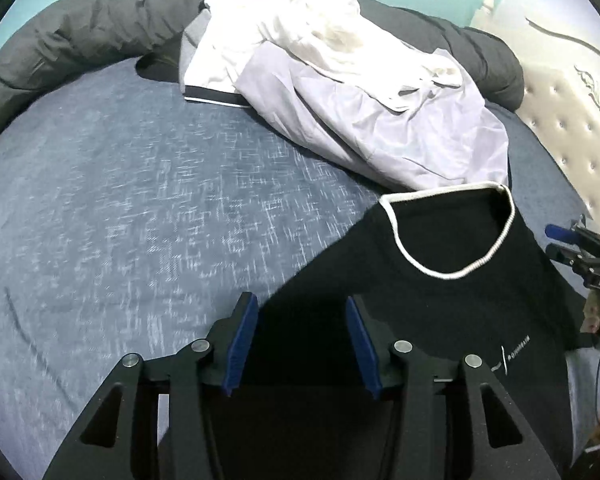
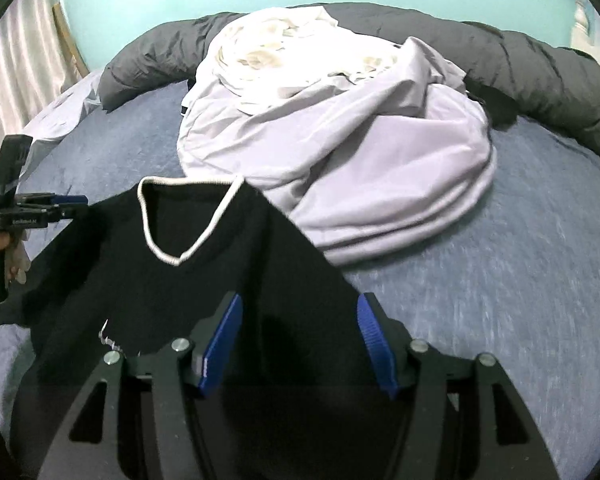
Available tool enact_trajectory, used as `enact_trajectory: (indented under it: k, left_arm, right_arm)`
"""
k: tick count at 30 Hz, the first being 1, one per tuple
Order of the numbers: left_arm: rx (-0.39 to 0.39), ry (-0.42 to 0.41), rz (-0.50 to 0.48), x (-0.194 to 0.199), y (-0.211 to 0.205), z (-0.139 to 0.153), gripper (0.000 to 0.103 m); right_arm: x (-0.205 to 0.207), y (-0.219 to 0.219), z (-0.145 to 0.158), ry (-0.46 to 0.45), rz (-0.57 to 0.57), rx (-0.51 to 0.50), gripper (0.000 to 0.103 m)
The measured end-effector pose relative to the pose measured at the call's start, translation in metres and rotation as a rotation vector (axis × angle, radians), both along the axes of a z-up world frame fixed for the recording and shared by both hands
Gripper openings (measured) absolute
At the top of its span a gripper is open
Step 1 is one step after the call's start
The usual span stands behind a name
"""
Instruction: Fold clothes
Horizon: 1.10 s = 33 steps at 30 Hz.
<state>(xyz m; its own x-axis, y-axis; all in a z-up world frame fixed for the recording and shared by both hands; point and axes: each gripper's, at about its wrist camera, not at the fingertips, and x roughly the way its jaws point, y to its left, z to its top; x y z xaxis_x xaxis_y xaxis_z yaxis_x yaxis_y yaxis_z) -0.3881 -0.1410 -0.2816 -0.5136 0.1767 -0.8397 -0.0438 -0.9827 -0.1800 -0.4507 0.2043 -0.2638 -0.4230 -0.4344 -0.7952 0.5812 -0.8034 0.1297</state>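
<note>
Two grippers were held over a blue bed sheet (image 1: 120, 208). The left gripper (image 1: 302, 340) and the right gripper (image 2: 298, 340) were both spread open, with nothing pinched. A black T-shirt with a white neck band (image 1: 440, 300) was laid under both. A pile of white and pale purple clothes (image 2: 340, 128) was heaped just behind it.

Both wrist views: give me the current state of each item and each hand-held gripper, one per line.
Black T-shirt: spread on the bed, neckline open, facing up.
Pale clothes pile: heaped, unfolded, behind the T-shirt.
Grey duvet: rolled along the bed's far edge.
Blue bedsheet: mostly flat, few creases.
Left hand-held gripper: open, over the T-shirt's edge.
Right hand-held gripper: open, over the T-shirt's other edge.
</note>
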Motion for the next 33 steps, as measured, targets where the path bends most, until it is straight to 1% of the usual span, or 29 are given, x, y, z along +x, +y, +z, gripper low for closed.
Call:
enact_trajectory:
  k: [2, 7, 14, 15, 16, 17, 18, 19, 20, 21, 24, 26, 31, 33]
  left_arm:
    - [0.005, -0.006, -0.001, -0.007, 0.000, -0.007, 0.050]
    - [0.022, -0.008, -0.026, -0.020, 0.003, -0.020, 0.050]
    - [0.050, -0.012, -0.086, -0.021, 0.010, -0.030, 0.050]
    - [0.055, -0.013, -0.094, -0.021, 0.011, -0.032, 0.050]
    - [0.060, -0.014, -0.103, -0.021, 0.012, -0.033, 0.047]
    - [0.064, -0.016, -0.111, -0.021, 0.013, -0.035, 0.042]
    - [0.069, -0.017, -0.120, -0.021, 0.014, -0.036, 0.027]
    - [0.074, -0.018, -0.128, -0.021, 0.015, -0.037, 0.016]
    - [0.079, -0.019, -0.137, -0.021, 0.016, -0.039, 0.013]
    - [0.068, -0.011, -0.139, -0.020, 0.018, -0.036, 0.010]
    - [0.031, 0.018, -0.141, -0.015, 0.022, -0.027, 0.008]
    - [0.006, 0.037, -0.142, -0.012, 0.024, -0.021, 0.007]
    - [-0.050, 0.099, -0.103, -0.016, 0.022, 0.012, 0.007]
    - [-0.057, 0.099, -0.094, -0.024, 0.019, 0.022, 0.007]
  right_arm:
    - [-0.011, -0.006, -0.004, -0.008, -0.011, 0.008, 0.061]
    - [-0.025, -0.025, -0.012, 0.020, 0.024, 0.071, 0.061]
    - [-0.038, -0.039, -0.030, 0.009, 0.071, 0.122, 0.061]
    - [-0.037, -0.040, -0.031, 0.004, 0.083, 0.117, 0.054]
    - [-0.036, -0.041, -0.033, -0.002, 0.099, 0.108, 0.047]
    - [-0.035, -0.042, -0.034, -0.006, 0.113, 0.104, 0.029]
    - [-0.034, -0.044, -0.035, -0.001, 0.121, 0.110, 0.021]
    - [-0.031, -0.046, -0.035, 0.006, 0.131, 0.120, 0.017]
    - [-0.028, -0.047, -0.035, 0.011, 0.138, 0.128, 0.010]
    - [-0.027, -0.046, -0.034, 0.018, 0.136, 0.128, 0.009]
    - [-0.024, -0.041, -0.026, 0.046, 0.119, 0.110, 0.008]
    - [-0.022, -0.037, -0.017, 0.083, 0.107, 0.108, 0.007]
    - [-0.016, -0.034, 0.008, 0.181, 0.077, 0.114, 0.007]
    - [-0.021, -0.035, 0.013, 0.196, 0.056, 0.116, 0.006]
